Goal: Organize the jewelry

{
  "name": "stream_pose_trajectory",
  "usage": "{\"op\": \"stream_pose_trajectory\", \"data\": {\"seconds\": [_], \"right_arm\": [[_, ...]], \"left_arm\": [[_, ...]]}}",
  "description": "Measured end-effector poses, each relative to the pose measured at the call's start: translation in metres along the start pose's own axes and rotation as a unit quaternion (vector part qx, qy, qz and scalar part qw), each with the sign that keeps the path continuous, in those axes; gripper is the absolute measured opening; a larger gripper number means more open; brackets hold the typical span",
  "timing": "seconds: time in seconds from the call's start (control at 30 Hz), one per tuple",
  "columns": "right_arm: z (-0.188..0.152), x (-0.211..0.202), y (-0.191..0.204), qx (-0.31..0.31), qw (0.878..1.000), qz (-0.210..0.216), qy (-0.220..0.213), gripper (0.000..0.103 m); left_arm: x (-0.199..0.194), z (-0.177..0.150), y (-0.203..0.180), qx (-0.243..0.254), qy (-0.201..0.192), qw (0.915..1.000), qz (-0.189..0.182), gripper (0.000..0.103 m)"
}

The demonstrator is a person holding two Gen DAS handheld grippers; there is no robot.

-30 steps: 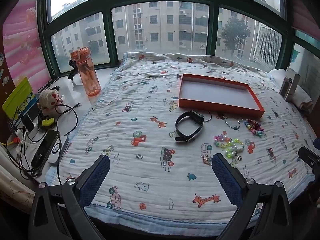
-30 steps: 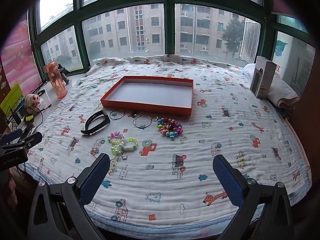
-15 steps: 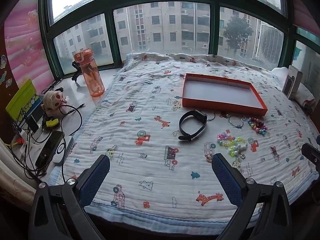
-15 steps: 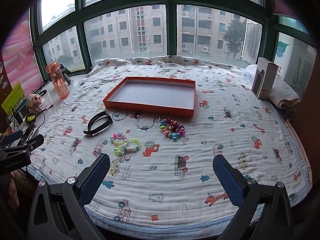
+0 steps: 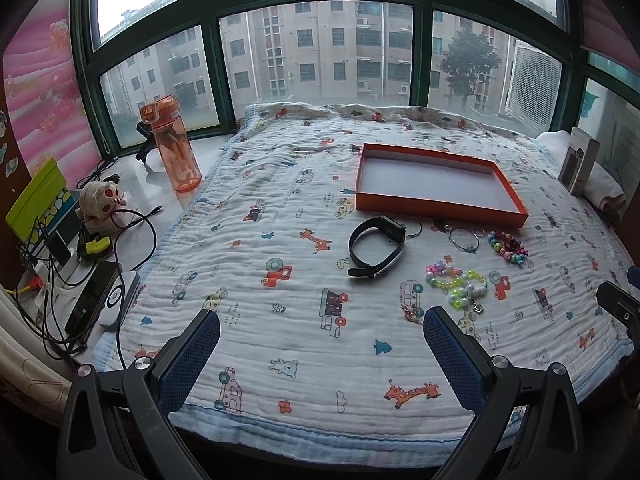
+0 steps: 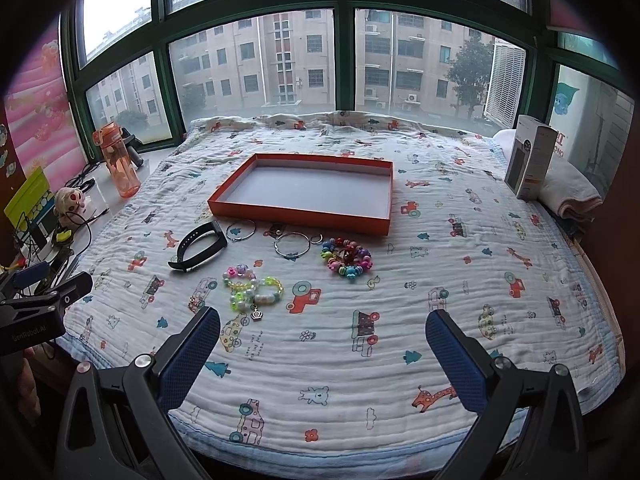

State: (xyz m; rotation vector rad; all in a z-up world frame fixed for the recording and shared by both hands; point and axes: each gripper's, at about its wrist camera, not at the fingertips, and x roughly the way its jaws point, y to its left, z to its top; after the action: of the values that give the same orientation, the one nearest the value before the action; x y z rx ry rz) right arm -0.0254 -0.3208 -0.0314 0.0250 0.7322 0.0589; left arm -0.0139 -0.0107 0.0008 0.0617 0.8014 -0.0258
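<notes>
An empty orange tray (image 5: 440,208) (image 6: 304,222) lies on the printed blanket. In front of it lie a black wristband (image 5: 374,246) (image 6: 198,246), thin silver bangles (image 5: 464,238) (image 6: 292,244), a multicoloured bead bracelet (image 5: 508,248) (image 6: 346,260) and pale green and pink bead bracelets (image 5: 458,282) (image 6: 250,288) with a crown charm (image 6: 255,314). My left gripper (image 5: 320,344) is open and empty over the blanket's near edge, short of the wristband. My right gripper (image 6: 322,344) is open and empty, right of the pale bracelets.
An orange water bottle (image 5: 172,148) (image 6: 118,160), a small plush toy (image 5: 100,200), cables and devices (image 5: 88,296) sit on the ledge at the left. A white box (image 6: 530,160) and folded towel (image 6: 568,192) stand at the right. Windows run behind the blanket.
Both views have shifted slightly; the jewellery and tray sit a little nearer the right gripper and more central. Nothing was picked up, and both grippers stay open.
</notes>
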Motion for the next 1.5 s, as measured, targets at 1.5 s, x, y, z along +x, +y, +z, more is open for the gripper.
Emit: {"op": "stream_pose_trajectory", "data": {"seconds": [1.5], "right_arm": [[-0.002,0.007,0.001,-0.005,1.0,0.003,0.005,0.103]], "left_arm": [[0.0,-0.005,-0.008,0.015,-0.006,0.9998,-0.01,0.103]]}}
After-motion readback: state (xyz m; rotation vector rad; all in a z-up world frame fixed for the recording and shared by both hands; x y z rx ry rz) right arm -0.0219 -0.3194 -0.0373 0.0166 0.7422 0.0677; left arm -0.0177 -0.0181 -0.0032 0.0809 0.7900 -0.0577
